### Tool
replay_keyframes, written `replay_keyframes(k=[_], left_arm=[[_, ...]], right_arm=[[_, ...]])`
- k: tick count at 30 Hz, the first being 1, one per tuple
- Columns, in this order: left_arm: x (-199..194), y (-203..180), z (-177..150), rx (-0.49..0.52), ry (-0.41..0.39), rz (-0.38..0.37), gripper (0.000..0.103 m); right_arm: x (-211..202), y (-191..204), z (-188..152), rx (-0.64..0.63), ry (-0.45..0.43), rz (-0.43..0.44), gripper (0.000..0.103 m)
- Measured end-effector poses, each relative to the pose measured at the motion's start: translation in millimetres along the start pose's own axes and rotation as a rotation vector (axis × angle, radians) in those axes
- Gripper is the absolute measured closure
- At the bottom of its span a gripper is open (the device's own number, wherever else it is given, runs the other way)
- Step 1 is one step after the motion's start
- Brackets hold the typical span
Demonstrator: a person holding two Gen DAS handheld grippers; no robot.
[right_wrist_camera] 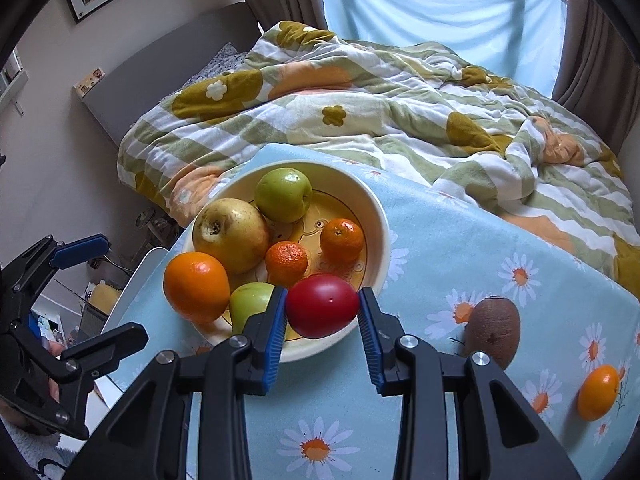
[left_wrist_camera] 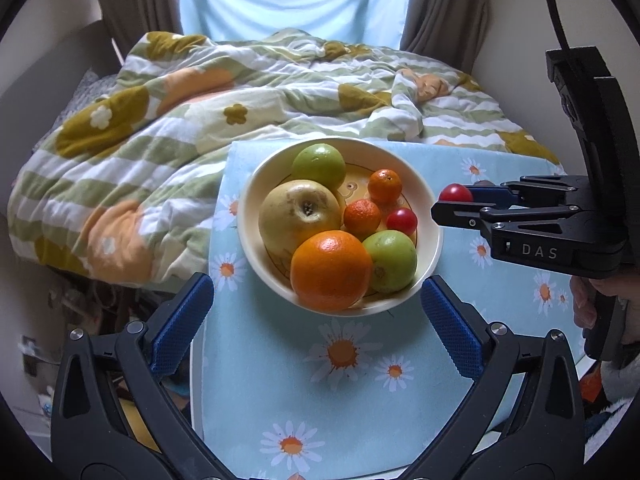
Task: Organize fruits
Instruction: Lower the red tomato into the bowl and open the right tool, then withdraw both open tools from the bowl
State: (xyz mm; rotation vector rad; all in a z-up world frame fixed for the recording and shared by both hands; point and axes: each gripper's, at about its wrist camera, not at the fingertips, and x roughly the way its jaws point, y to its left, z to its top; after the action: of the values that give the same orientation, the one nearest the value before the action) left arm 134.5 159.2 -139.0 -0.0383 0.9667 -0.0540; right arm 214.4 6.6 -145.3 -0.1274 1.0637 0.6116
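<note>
- While the right hand-held gripper (right_wrist_camera: pixel 322 312) hovers over the near rim of the bowl (right_wrist_camera: pixel 380 216), it is clenched on a cherry tomato (right_wrist_camera: pixel 322 306), one blue pad on each flank.
- Left hand-held gripper (left_wrist_camera: pixel 318 320): released, jaws wide, nothing between them; it hangs at the bowl's 6 o'clock side in its own view.
- Bowl contents, left wrist view: yellow apple (left_wrist_camera: pixel 298 216) at 9 o'clock, green apple (left_wrist_camera: pixel 319 165) at 12, large orange (left_wrist_camera: pixel 331 270) at 6, second green apple (left_wrist_camera: pixel 390 255) at 4, two mandarins (left_wrist_camera: pixel 384 186) and another cherry tomato (left_wrist_camera: pixel 401 221) toward 3.
- Loose on the daisy-print counter (right_wrist_camera: pixel 440 240), right wrist view: a kiwi (right_wrist_camera: pixel 494 326) at 3 o'clock from the held tomato, a small orange (right_wrist_camera: pixel 598 392) at 4.
- Handling judgement: tomato is light, smooth, thin-skinned; likely to slip or split if squeezed hard. Hold across its widest girth, gently.
- Kiwi probably soft; take it across the short axis.
</note>
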Motion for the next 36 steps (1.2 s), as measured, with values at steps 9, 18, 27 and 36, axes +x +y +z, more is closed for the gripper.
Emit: replay_keyframes(k=[9,18,27,36], left_arm=[[8,10,-6,0.000,0.026,-0.001,0.000],[7,12,-5,0.002,0.025,-0.009,0.000],[-11,-3,0,0.004,-0.005,0.030,0.000],[-37,-32,12,0.001,-0.053,0.084,0.000]], right_arm=[[19,4,-3,0.018,0.017,0.002,0.070],[10,3,-5,0.047,-0.025,0.001,0.012],[-18,-1,-6,0.029,-0.097,-0.006,0.001],[-71,-24,-12,0.039,-0.137,-0.012,0.001]])
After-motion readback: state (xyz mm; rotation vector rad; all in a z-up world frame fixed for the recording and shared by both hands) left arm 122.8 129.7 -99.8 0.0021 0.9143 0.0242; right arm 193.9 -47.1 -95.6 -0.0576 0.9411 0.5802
